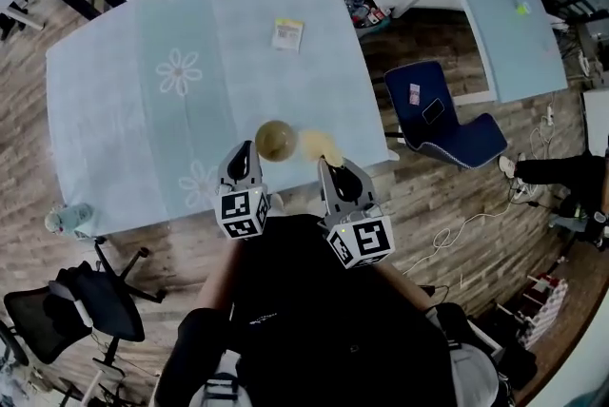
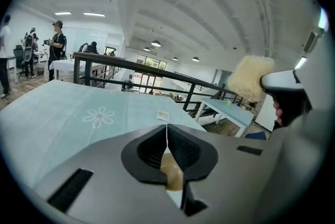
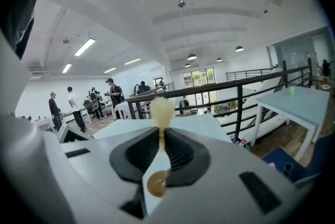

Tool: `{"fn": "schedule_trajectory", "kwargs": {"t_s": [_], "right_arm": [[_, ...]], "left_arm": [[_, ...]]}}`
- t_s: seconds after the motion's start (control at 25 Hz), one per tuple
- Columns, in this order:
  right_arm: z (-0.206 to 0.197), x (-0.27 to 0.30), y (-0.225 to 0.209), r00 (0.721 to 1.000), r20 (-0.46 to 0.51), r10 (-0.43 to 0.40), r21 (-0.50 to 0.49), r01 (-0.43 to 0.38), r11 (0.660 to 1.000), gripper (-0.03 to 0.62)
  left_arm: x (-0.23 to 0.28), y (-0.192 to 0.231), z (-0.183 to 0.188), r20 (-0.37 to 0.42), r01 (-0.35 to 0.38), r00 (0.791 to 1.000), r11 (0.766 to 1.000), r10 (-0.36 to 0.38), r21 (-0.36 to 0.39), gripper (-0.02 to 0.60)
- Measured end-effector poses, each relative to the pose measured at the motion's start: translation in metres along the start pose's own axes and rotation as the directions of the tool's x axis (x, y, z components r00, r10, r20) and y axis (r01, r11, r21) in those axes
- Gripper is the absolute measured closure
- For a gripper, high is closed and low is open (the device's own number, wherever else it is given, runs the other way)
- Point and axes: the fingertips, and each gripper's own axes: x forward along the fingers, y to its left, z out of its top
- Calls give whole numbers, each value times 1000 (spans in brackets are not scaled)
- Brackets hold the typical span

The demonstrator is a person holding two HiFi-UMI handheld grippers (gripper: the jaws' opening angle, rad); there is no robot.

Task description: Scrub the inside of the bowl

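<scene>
Pressure is applied by the left gripper [image 1: 244, 154] to the rim of the small tan round bowl [image 1: 275, 141]. In the left gripper view its jaws are seen pressed together on a thin tan sliver of that rim. The bowl is held over the near edge of the table covered in pale blue flower-printed cloth [image 1: 124, 110], its mouth turned up towards the head camera. It is probably held this way so that the inside is left open to the tool. Whether it rests on the cloth or is lifted clear cannot be told.

A pale yellow fluffy scrubber [image 1: 321, 146] is pinched between the jaws of the right gripper [image 1: 331, 169], with its tuft left projecting past the tips so that it can be worked against the bowl wall. The scrubber is placed just beside the bowl, on its right, and is not yet seen inside it, so scrubbing is judged not to have started.

A small yellow-and-white card [image 1: 287, 33] lies well apart on the far side of the cloth; its print cannot be read. Only black-and-white square markers are carried on the gripper cubes, with no legible writing.
</scene>
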Motion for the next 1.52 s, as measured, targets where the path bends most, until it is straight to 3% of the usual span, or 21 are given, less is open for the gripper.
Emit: {"fn": "schedule_trajectory", "kwargs": {"t_s": [0.24, 0.44, 0.56, 0.68, 0.96, 1.32, 1.52], "right_arm": [[3, 29, -2, 993, -40, 107, -19, -108, 994, 556], [-1, 38, -6, 987, -91, 132, -30, -135, 990, 556], [-3, 35, -16, 988, -106, 110, -32, -114, 993, 556], [-2, 32, -28, 992, -104, 75, -30, -79, 996, 556], [-11, 15, -46, 994, -112, 4, -27, -7, 1000, 556], [-14, 7, -50, 994, -108, -25, -23, 23, 999, 556], [-15, 8, -49, 993, -112, -26, -28, 23, 999, 556]], "left_arm": [[14, 24, -21, -48, -106, 993, 994, 105, -30, 565], [26, 36, -54, -156, -127, 981, 991, 118, -51, 565], [34, 34, -78, -223, -103, 971, 992, 83, -78, 551], [44, 35, -97, -276, -91, 960, 987, 51, -133, 472], [62, 38, -130, -356, -109, 934, 978, 39, -177, 472], [78, 44, -145, -421, -142, 907, 946, 6, -290, 472], [79, 44, -152, -453, -137, 892, 955, 3, -264, 546]]}}
